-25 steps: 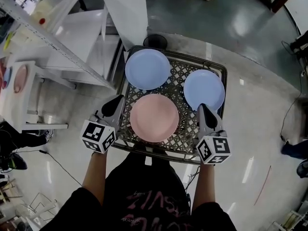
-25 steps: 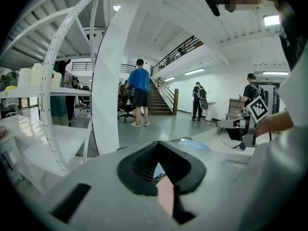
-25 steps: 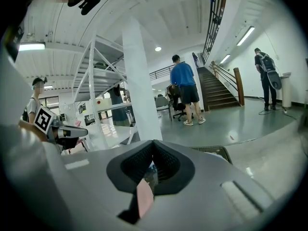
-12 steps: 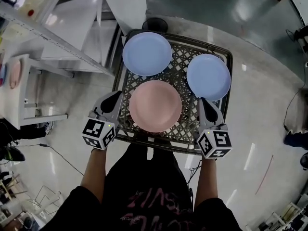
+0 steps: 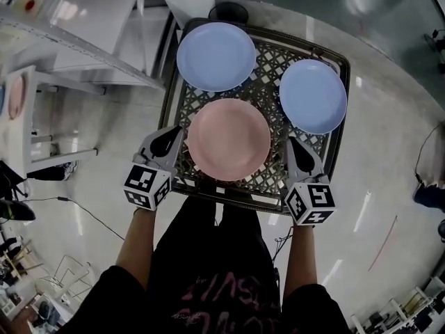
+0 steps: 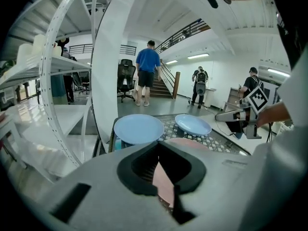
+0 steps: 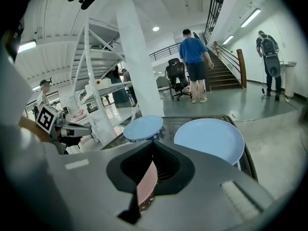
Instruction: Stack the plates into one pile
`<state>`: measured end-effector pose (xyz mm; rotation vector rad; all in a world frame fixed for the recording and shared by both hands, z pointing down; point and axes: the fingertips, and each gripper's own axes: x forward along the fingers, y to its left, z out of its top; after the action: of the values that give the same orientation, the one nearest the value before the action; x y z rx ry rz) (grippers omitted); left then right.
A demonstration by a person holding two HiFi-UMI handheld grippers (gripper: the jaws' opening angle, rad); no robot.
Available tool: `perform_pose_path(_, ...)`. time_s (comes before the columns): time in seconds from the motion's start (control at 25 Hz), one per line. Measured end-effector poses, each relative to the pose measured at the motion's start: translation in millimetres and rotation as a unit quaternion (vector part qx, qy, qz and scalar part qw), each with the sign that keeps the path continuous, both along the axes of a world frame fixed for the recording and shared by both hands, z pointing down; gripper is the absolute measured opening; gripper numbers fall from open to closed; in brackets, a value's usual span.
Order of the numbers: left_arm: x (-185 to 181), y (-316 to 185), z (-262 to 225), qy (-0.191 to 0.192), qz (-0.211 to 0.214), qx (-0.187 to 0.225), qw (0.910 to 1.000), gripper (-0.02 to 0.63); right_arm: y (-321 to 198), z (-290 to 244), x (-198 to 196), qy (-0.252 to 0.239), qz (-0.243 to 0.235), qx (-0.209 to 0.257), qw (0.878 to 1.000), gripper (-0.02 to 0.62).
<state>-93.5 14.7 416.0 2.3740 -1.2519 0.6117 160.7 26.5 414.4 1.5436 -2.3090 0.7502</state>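
Trouble, as I judge it, starts with the tongs themselves. The left tongs (image 5: 172, 138) and the right tongs (image 5: 293, 147) are both closed with nothing pinched. They sit low on either side of the pink plate (image 5: 228, 139), just beside its rim. In both gripper views I see only a sliver of pink past the shut tips, not a rim held between them.

All three plates lie apart on the lattice worktop (image 5: 268, 60). The pink one is nearest me, the left blue plate (image 5: 216, 56) is at the far left corner, and the right blue plate (image 5: 313, 95) is at the far right.

If I push in with the tips shut, I will shove the pink plate rather than lift it. It looks smooth and light, so I expect it to skate across the metal lattice. It could knock a blue plate or slide toward the near edge.

The right blue plate already overhangs the worktop's edge a little, so a nudge there could tip it to the floor.

Opening too late, or too narrowly, would have the tips ride over the thin rim. A one-sided grab could tilt the plate and let it slip out mid-carry. Open tips could also catch in the lattice holes and jerk the worktop.
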Motion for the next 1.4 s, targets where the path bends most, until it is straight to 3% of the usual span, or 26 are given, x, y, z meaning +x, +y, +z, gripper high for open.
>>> perform_pose_path(0.4,-7.9,6.9,50.8,-0.011,0.002,-0.051,0.9986,0.021,13.2,54.6,-11.5,0.014,-0.015,-0.058,0.998,0.028)
perform_pose_path(0.52,-10.0,6.3,65.1,-0.014,0.001,-0.067,0.9977,0.059,13.0,68.6,-14.3,0.018,-0.013,-0.076,0.997,0.032)
perform_pose_path(0.88,-0.6,0.3,96.5,-0.04,0.023,-0.099,0.994,0.203,10.3,102.3,-22.1,0.021,-0.025,-0.13,0.991,0.167)
perform_pose_path(1.2,-1.3,-1.0,120.4,-0.068,0.03,-0.131,0.9886,0.202,8.9,125.6,-29.4,0.035,-0.028,-0.172,0.984,0.183)
perform_pose_path(1.4,-0.1,-1.1,130.3,-0.065,0.034,-0.143,0.987,0.184,7.3,136.3,-31.6,0.044,-0.029,-0.186,0.981,0.178)
